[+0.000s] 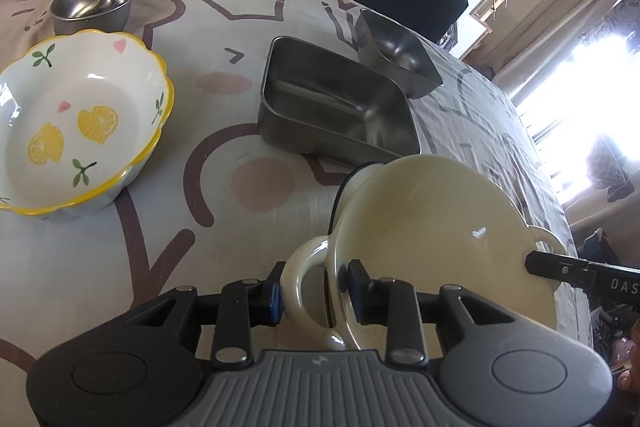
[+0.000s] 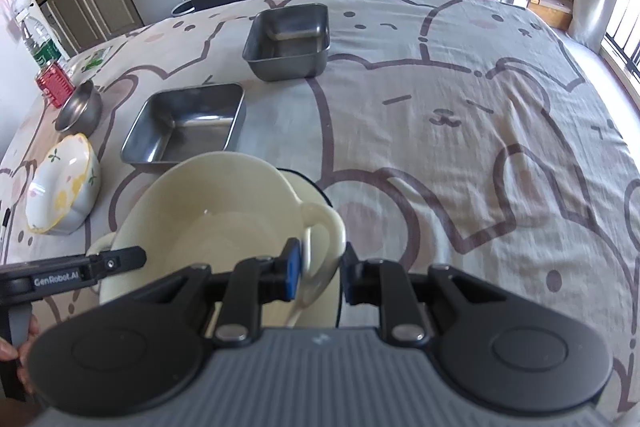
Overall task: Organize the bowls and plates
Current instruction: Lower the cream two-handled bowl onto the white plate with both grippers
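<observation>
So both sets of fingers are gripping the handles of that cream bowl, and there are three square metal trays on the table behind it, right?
Not quite: there are two square metal trays, a nearer one and a farther one, as the right wrist view shows. The rest holds: the left fingers and right fingers each grip a handle of the cream bowl.

Glossy glazed cream bowl (image 1: pixel 432 227), brushed steel trays (image 1: pixel 332 107) (dull sheen), soft matt tablecloth (image 2: pixel 440 107).
</observation>
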Demonstrator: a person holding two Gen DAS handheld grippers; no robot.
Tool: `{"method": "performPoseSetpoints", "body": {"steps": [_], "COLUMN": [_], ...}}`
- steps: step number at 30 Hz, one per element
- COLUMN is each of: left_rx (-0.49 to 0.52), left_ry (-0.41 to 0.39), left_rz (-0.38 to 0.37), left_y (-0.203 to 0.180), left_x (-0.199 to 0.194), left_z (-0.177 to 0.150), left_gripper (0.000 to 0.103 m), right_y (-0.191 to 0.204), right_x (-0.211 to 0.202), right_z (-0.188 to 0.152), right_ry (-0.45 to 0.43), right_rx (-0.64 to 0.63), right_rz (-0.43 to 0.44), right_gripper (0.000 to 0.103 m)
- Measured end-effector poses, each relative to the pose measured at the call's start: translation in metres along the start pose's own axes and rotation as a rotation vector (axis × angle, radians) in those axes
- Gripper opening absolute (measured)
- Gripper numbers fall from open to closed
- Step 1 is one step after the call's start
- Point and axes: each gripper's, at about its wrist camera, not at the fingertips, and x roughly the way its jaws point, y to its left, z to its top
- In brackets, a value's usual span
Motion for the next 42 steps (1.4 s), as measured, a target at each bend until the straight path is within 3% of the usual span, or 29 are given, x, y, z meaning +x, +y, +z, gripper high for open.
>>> {"method": "performPoseSetpoints", "body": {"steps": [42], "left_rx": [0.083], "left_ry": [0.012], "left_rz": [0.027], "left_y": [-0.013], "left_x": [-0.001], "left_z": [0.007], "left_gripper": [0.035], "right_y": [-0.017], "right_x": [0.020], "right_z": [-0.001], "right_ry": [0.101], "right_rx": [-0.014], "right_rz": [0.040], "right_gripper": [0.031]}}
